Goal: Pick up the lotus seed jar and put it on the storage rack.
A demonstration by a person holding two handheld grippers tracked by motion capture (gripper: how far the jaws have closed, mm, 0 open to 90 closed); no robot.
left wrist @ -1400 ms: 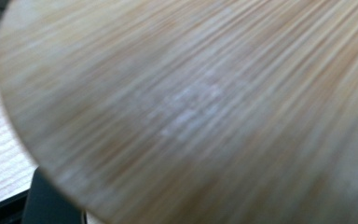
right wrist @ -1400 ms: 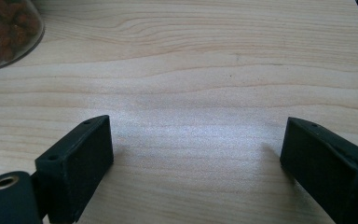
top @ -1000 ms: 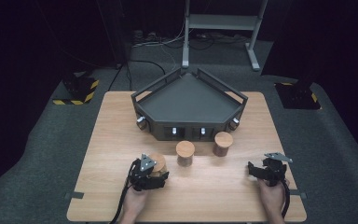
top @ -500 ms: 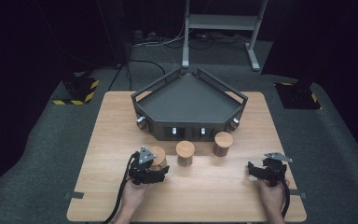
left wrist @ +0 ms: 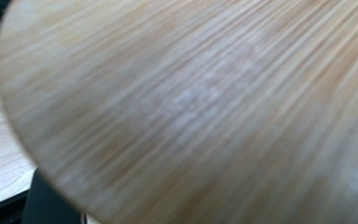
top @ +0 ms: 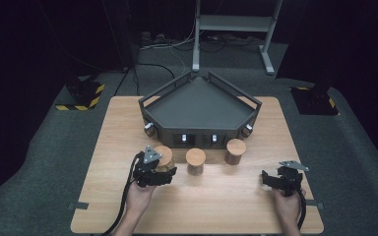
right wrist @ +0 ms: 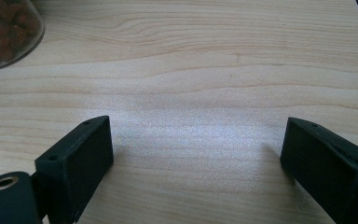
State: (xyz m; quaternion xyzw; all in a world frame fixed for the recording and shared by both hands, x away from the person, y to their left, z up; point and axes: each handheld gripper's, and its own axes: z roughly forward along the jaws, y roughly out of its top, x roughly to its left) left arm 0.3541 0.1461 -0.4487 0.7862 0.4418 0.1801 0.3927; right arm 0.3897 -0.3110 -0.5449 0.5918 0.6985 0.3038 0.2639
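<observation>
The left hand-held gripper [top: 158,169] is clenched on the leftmost wooden-lidded jar [top: 163,156] and has lifted it slightly off the desk [top: 226,206] since a second ago, so the carry has likely begun. The right hand-held gripper [top: 277,178] stays released, empty, resting near the desk's right edge.

A pale wooden desk [top: 236,196] with fine, matt grain. Three jars with wooden lids: the left lid [left wrist: 205,112] shows close, straight, satin-smooth grain. The jar [right wrist: 4,32] at 10 o'clock in the right gripper view is clear and glossy, like glass. The tray [top: 197,105] looks dark, matt metal or plastic. The right tool [right wrist: 196,163] has matt black jaws.
</observation>
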